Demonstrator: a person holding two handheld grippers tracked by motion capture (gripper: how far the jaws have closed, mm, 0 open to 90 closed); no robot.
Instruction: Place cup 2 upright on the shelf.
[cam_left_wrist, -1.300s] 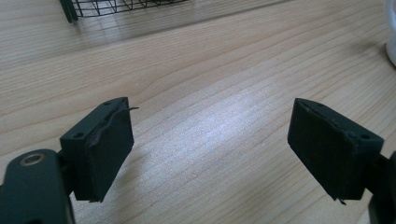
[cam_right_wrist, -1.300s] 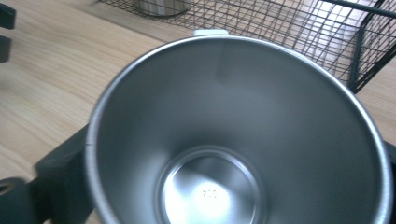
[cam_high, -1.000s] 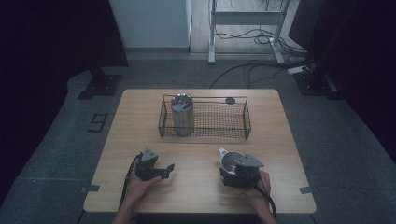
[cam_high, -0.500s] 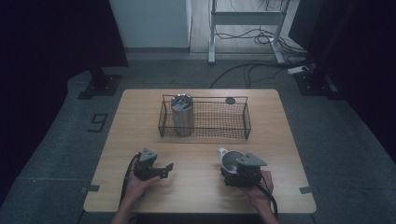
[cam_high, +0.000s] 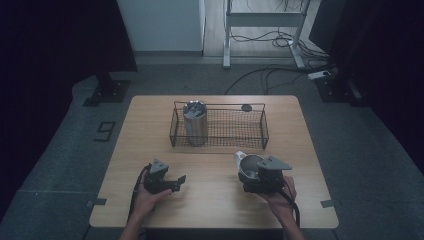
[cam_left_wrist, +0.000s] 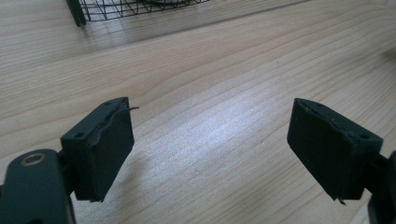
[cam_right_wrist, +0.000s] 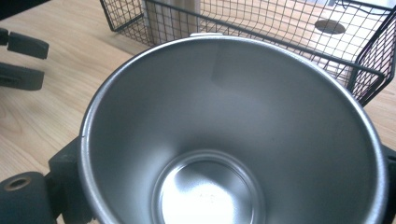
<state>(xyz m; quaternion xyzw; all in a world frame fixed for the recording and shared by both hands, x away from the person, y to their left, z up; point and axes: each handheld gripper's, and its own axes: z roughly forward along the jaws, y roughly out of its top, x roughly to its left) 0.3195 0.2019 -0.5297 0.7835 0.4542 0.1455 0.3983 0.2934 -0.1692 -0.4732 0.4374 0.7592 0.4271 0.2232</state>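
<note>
A steel cup (cam_right_wrist: 233, 140) with its open mouth towards the camera sits between the jaws of my right gripper (cam_high: 250, 172), which is shut on it just above the table, in front of the wire basket (cam_high: 218, 145). The cup (cam_high: 248, 166) also shows in the high view, at the front right. A taller steel tumbler (cam_high: 195, 122) stands upright in the basket's left end. My left gripper (cam_left_wrist: 210, 140) rests at the front left of the table (cam_high: 215, 210), jaws wide apart, with only bare wood between them.
A small dark disc (cam_high: 246, 107) lies on the table behind the basket. In the right gripper view the basket (cam_right_wrist: 280, 32) is close ahead, and the left gripper's jaws (cam_right_wrist: 23, 60) are off to the left. Cables run across the floor beyond the table.
My right gripper has risen a little with the steel cup in it. The left gripper has stayed where it was.
</note>
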